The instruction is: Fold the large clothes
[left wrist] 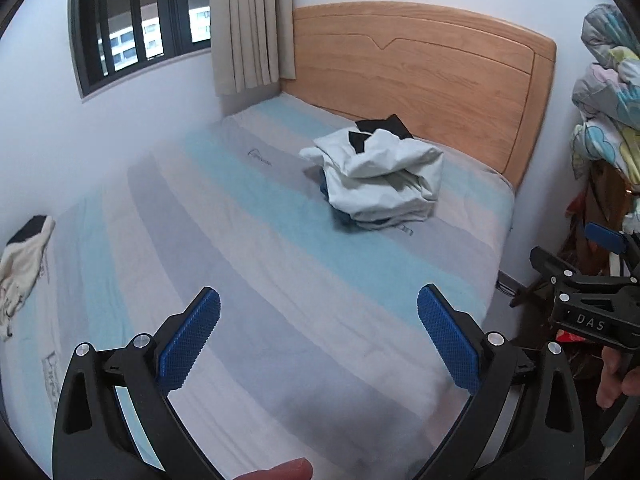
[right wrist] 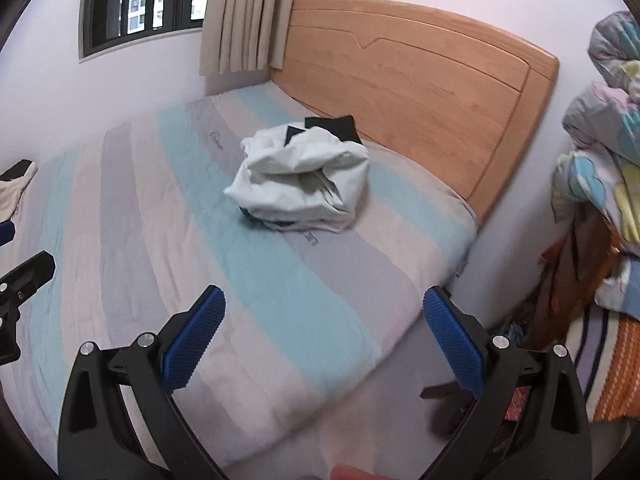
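A folded white garment with black patches (left wrist: 380, 176) lies on top of a small stack on the striped bed (left wrist: 240, 264), near the wooden headboard; it also shows in the right wrist view (right wrist: 300, 184). A cream and black garment (left wrist: 22, 264) lies crumpled at the bed's left edge, and it shows in the right wrist view (right wrist: 16, 184) too. My left gripper (left wrist: 318, 340) is open and empty above the near part of the bed. My right gripper (right wrist: 324, 344) is open and empty over the bed's right edge; its body shows at the right of the left wrist view (left wrist: 592, 304).
A wooden headboard (left wrist: 420, 76) stands at the bed's far end. A window (left wrist: 140, 12) and beige curtain (left wrist: 248, 24) are on the left wall. A pile of patterned bedding and clothes (right wrist: 608, 168) stands to the right of the bed.
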Demonstrator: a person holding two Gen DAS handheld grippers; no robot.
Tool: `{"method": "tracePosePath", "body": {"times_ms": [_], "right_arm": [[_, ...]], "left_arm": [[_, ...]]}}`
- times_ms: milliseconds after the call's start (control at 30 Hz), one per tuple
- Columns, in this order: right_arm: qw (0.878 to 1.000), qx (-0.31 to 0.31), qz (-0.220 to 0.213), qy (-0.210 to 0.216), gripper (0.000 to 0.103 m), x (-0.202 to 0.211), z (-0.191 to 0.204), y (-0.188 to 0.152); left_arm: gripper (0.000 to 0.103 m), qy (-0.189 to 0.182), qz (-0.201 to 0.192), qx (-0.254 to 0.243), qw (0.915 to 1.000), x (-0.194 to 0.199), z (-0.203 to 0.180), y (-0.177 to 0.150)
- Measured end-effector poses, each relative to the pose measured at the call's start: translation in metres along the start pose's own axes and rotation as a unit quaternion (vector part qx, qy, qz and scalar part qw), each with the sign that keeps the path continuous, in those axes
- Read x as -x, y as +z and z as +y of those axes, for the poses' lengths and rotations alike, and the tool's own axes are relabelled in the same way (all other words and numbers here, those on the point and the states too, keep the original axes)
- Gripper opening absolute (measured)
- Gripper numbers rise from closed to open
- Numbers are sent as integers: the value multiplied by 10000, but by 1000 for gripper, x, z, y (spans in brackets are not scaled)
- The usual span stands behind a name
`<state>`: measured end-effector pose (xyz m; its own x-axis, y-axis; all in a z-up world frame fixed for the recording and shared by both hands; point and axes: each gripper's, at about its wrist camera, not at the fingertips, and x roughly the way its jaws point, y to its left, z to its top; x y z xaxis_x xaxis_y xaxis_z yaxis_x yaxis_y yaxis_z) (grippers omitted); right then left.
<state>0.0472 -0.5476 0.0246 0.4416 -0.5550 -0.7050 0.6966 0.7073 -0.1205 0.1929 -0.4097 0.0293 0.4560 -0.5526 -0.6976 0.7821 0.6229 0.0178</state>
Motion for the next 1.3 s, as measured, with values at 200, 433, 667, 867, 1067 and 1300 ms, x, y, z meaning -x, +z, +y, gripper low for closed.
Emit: {"method": "tracePosePath", "body": {"times_ms": [200,433,667,867,1067,1300], "right_arm": [[9997,-220,-70,91,95,7,-24,-16],[9995,-136,-281,37,95,10,-51,-29],[9992,-247,-322,55,95,2,-66,-33],[9991,-293,-285,101,95,-4,-72,-34],[9992,-251,-289,112,96,-3,-72,-36],[9992,-252,-287,96,96,-8,-74,-36]], "left_arm": [[97,-104,-7,318,9994,-5,-16,-16],[97,-122,-85,353,9993,-9,-48,-23],[97,-73,-95,257,9996,-12,-61,-22],[97,-40,-58,273,9996,-14,-66,-22],[97,-73,-64,275,9996,-16,-70,-21],[97,-168,-274,477,9983,-16,-67,-22]]}}
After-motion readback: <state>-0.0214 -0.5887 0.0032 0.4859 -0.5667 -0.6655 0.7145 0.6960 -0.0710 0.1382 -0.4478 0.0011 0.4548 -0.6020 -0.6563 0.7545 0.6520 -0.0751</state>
